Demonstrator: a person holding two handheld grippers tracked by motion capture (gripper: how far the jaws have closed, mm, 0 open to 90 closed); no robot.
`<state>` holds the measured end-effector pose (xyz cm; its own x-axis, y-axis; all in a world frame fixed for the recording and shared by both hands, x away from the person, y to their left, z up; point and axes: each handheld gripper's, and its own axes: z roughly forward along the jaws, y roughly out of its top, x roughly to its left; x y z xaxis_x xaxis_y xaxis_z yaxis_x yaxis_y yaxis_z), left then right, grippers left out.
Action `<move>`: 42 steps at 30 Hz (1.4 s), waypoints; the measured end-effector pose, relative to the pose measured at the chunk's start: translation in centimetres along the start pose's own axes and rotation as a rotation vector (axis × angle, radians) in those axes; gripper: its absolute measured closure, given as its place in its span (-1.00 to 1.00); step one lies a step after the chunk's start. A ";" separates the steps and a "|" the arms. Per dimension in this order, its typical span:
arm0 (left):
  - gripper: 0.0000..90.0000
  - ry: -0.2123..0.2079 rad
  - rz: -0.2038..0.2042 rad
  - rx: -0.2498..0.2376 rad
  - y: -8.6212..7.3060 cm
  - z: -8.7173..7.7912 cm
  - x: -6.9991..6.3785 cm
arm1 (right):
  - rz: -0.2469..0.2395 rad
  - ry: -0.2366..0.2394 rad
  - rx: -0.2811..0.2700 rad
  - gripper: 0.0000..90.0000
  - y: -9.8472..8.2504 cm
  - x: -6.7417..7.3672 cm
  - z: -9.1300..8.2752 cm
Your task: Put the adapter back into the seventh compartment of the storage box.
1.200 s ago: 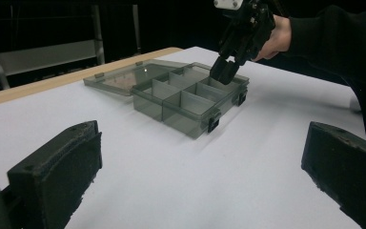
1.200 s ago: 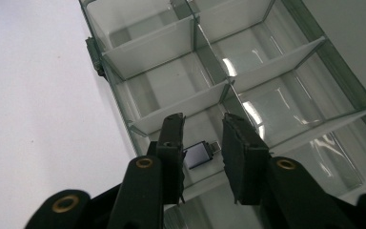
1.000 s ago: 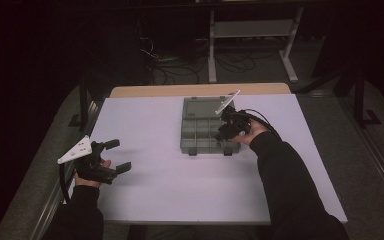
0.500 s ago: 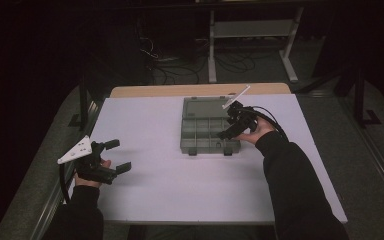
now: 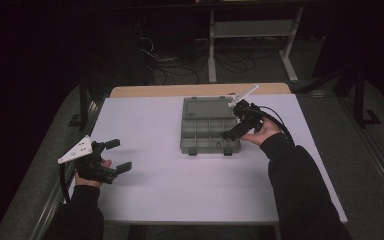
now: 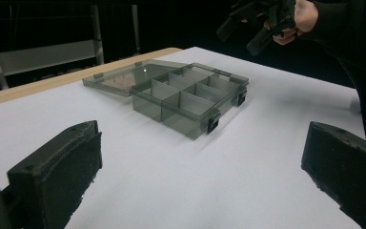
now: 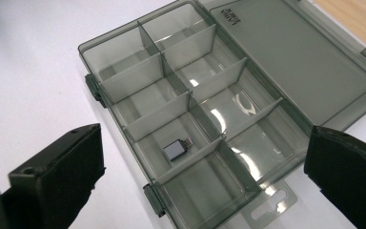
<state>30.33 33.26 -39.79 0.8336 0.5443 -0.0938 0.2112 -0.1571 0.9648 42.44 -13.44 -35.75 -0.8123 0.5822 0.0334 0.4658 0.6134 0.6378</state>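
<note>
The right hand-held gripper (image 5: 232, 131) has just opened wide above the organizer box (image 7: 190, 102), empty, jaws apart. A small adapter (image 7: 175, 149) lies in one compartment, so it seems placed. The left hand-held gripper (image 5: 117, 156) rests open on the surface (image 5: 180, 185).

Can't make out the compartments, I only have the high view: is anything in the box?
Observer: Yes. The right gripper view shows a small grey adapter lying in one compartment of the organiser box.
Operator: Which compartment?
Observer: Latch-side row, second from the hang-tab end.
Operator: Right hand-held gripper let go?
Observer: The right hand-held gripper has just been opening. Its jaws stand wide above the box with nothing between them.
</note>
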 end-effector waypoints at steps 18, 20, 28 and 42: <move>-1.00 0.000 0.000 0.001 0.0 0.1 0.1 | 0.026 0.006 -0.062 -1.00 -2.2 0.3 -1.8; -1.00 0.001 0.000 0.002 0.0 0.1 0.1 | 0.029 0.006 -0.069 -1.00 -2.4 0.3 -1.9; -1.00 0.003 0.001 0.003 0.0 0.1 0.1 | 0.032 0.007 -0.088 -1.00 -3.2 0.7 -2.5; -1.00 0.004 0.000 0.003 0.0 0.1 0.1 | 0.068 -0.008 -0.108 -1.00 -5.3 0.8 -3.2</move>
<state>30.43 33.25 -39.81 0.8314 0.5479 -0.0924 0.2125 -0.1599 0.9640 38.18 -17.91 -36.69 -0.7774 0.6247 0.0734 0.4787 0.5119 0.7133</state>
